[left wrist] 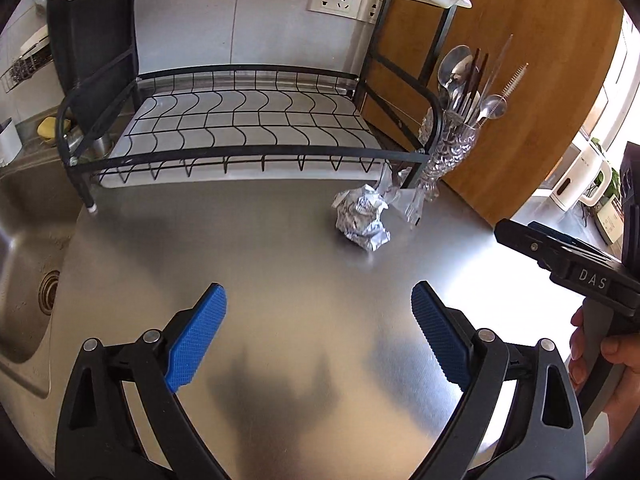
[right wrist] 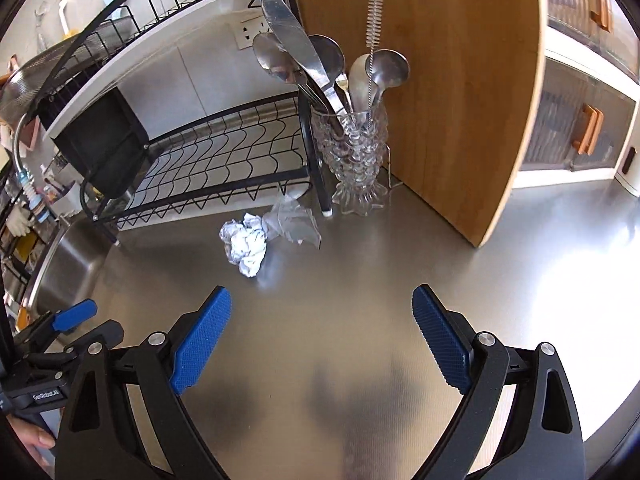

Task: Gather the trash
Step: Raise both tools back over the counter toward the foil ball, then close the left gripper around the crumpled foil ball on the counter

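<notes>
Both grippers, left gripper (left wrist: 319,336) & right gripper (right wrist: 322,338), spread wide, empty. Foil ball (left wrist: 362,220) looks light, crushable; I'd pinch its middle.

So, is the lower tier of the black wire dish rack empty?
Empty: the lower tier of the black wire dish rack shows only bare grid.
</notes>
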`<state>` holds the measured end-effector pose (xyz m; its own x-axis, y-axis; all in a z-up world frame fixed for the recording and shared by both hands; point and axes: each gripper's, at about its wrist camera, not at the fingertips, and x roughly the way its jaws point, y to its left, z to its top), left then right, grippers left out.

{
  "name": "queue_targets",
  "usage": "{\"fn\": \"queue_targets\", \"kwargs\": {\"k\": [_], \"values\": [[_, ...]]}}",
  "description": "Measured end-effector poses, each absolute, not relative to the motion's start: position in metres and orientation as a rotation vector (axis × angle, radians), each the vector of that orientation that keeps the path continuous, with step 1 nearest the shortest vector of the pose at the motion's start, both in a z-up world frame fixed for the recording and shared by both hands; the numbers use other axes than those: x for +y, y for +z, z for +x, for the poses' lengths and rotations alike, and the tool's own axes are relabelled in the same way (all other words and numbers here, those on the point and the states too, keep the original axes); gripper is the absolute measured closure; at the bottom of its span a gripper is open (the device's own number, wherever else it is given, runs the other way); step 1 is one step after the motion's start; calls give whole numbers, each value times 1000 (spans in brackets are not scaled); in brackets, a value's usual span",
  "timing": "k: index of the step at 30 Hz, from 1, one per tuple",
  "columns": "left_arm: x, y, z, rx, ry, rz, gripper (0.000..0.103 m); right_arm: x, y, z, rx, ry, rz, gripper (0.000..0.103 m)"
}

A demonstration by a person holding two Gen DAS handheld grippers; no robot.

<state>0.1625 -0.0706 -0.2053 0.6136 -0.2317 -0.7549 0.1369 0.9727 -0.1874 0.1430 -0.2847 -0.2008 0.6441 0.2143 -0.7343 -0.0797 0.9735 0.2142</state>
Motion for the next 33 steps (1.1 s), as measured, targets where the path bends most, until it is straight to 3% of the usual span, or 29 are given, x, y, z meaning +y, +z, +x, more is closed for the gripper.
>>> {"fn": "queue_targets", "kwargs": {"k": [2, 6, 12, 21, 25, 26, 29, 33], "values": [[-77, -208, 181, 891, -215, -109, 14, -281, -202, 163, 862, 185, 144, 17], [-87, -215, 211, 911, -223, -105, 15, -277, -214, 197, 904, 226, 134, 38], [-100, -232, 238, 954, -281, -118, 32, -272, -235, 230, 967, 332, 183, 50], [-116, -259, 267, 1008, -313, -116, 36, -260, -252, 256, 1023, 415, 173, 52], [-121, -271, 280, 1041, -344, -132, 59, -255, -262, 264, 1049, 424, 160, 52], [-120, -272, 282, 1039, -356, -144, 62, -255, -264, 265, 1054, 429, 168, 55], [-122, -272, 282, 1026, -355, -135, 67, -253, -268, 270, 1056, 433, 151, 78], [-120, -269, 276, 1014, -349, -135, 69, -255, -268, 272, 1051, 433, 150, 88]]}}
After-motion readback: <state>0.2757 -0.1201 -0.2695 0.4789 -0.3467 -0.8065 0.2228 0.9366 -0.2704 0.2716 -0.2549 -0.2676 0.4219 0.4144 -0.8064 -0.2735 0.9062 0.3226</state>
